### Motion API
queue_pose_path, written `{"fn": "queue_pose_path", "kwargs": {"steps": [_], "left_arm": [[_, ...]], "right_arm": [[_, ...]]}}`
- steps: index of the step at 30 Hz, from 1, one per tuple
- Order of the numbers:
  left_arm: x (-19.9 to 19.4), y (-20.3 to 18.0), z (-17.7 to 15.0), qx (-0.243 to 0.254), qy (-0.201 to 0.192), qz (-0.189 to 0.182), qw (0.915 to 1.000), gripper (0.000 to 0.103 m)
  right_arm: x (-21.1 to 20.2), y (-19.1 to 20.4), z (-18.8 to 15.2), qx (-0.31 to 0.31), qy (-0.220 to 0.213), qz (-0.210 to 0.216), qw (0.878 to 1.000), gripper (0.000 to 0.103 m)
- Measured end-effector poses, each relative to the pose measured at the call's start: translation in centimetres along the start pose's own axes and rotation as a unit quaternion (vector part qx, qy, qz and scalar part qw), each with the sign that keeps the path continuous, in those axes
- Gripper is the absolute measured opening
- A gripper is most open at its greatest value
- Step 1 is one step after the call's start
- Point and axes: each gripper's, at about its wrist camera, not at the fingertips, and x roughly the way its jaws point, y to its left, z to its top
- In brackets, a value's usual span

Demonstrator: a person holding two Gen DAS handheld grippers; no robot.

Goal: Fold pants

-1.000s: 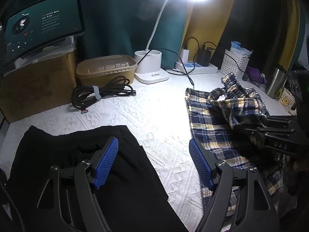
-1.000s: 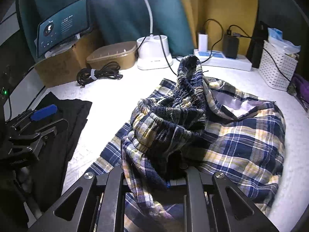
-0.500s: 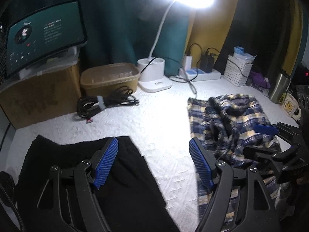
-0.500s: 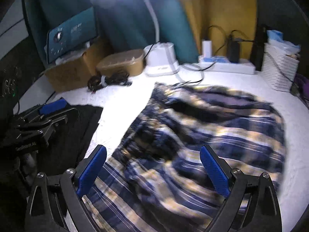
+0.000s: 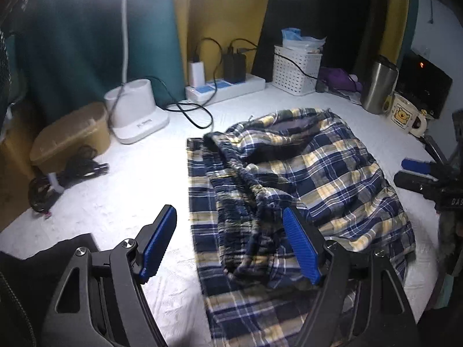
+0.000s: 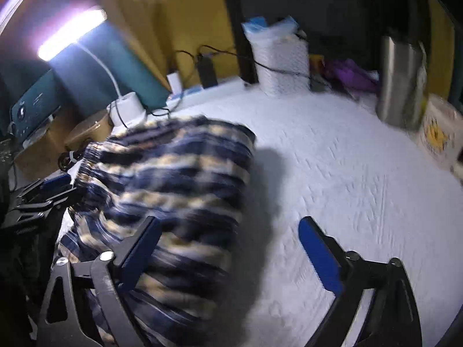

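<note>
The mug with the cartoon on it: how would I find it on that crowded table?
Start at the plaid pants spread on the white table, then look to the far right edge. Beside the tall steel tumbler stands the cream mug. It alone carries a yellow cartoon bear and a handle; the tumbler is plain metal.

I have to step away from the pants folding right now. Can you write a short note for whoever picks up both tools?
Left tool: open, holding nothing, hovering over the near left edge of the plaid pants.
Right tool: empty, jaws closing on nothing, over the bare white table cover just right of the pants.
Plaid pants: bunched in a heap mid-table, elastic waistband lying crumpled across the top.
Black garment: at the table's near left corner.
Done: no neat fold yet.
Left: spread the plaid pants flat, then fold them.
</note>
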Motion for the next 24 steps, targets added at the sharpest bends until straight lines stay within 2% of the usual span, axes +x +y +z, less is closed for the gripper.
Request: {"fn": "queue_pose_path", "kwargs": {"steps": [2,3,4,5,8,9,11,12,14,19,22,24], "left_arm": [[0.6,0.1,0.1,0.001,0.005,-0.006,1.0000,0.074],[0.8,0.1,0.0,0.003,0.006,-0.004,1.0000,0.060],[1.2,0.1,0.0,0.008,0.010,-0.004,0.9999,0.049],[1.7,0.2,0.1,0.011,0.019,-0.009,0.9997,0.031],[2.1,0.3,0.2,0.017,0.022,-0.006,0.9996,0.023],[2.2,0.4,0.4,0.020,0.021,-0.001,0.9996,0.019],[2.2,0.8,0.6,0.015,0.019,0.004,0.9997,0.017],[2.2,1.1,0.7,0.010,0.020,0.005,0.9997,0.017],[2.3,1.5,0.6,0.005,0.019,0.010,0.9998,0.017],[2.7,1.6,0.1,0.011,0.016,0.024,0.9995,0.017],[2.3,1.5,0.2,0.013,0.015,0.031,0.9993,0.021],[1.8,1.8,0.4,0.006,0.015,0.022,0.9996,0.021]], "right_arm": [[0.7,-0.5,-0.9,0.009,0.014,0.007,1.000,0.071],[0.7,-0.5,-1.3,0.011,0.018,0.011,1.000,0.064],[0.8,-0.4,-1.7,0.010,0.023,0.024,0.999,0.062],[0.8,-0.3,-2.1,0.008,0.026,0.032,0.999,0.061],[0.4,0.9,-3.0,0.002,0.033,0.055,0.998,0.058],[0.3,1.4,-3.4,-0.004,0.034,0.060,0.998,0.047],[0.3,2.2,-4.1,-0.016,0.037,0.062,0.997,0.024],[0.2,2.6,-4.4,-0.024,0.032,0.051,0.998,0.020],[0.0,3.0,-4.7,-0.036,0.032,0.037,0.998,0.017],[-0.8,4.0,-6.3,-0.072,0.024,-0.011,0.997,0.017],[-1.5,3.6,-6.9,-0.061,0.025,-0.015,0.998,0.017],[-1.7,3.3,-7.1,-0.058,0.029,-0.013,0.998,0.017]]}}
